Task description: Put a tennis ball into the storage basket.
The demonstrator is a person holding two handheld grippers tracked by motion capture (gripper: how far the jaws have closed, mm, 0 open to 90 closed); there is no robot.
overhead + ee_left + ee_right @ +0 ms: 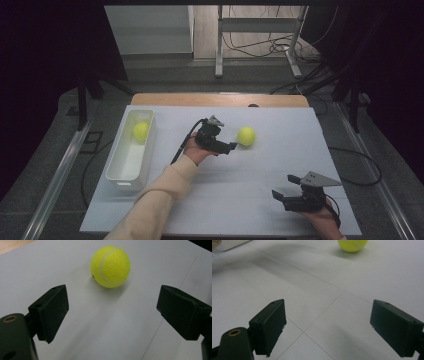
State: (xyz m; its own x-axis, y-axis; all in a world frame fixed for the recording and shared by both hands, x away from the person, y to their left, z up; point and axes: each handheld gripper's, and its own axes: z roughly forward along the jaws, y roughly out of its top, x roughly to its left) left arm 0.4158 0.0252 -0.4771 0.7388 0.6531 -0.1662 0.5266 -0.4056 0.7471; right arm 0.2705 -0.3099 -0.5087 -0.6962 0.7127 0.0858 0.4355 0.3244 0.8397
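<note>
Ball on the white table, centre-right, loose, just off the left gripper at its 2 o'clock; in the left gripper view the ball sits ahead of the jaws, which stand wide apart with nothing between. A second ball lies in the far end of the white bin at the table's 9 o'clock. Right gripper at 5 o'clock near the front edge, jaws apart, empty, well apart from the loose ball.

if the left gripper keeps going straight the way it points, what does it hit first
Most likely the tennis ball on the white sheet: in the left gripper view it sits just ahead of the open left gripper, slightly left of centre between the fingers, with nothing between them.
</note>
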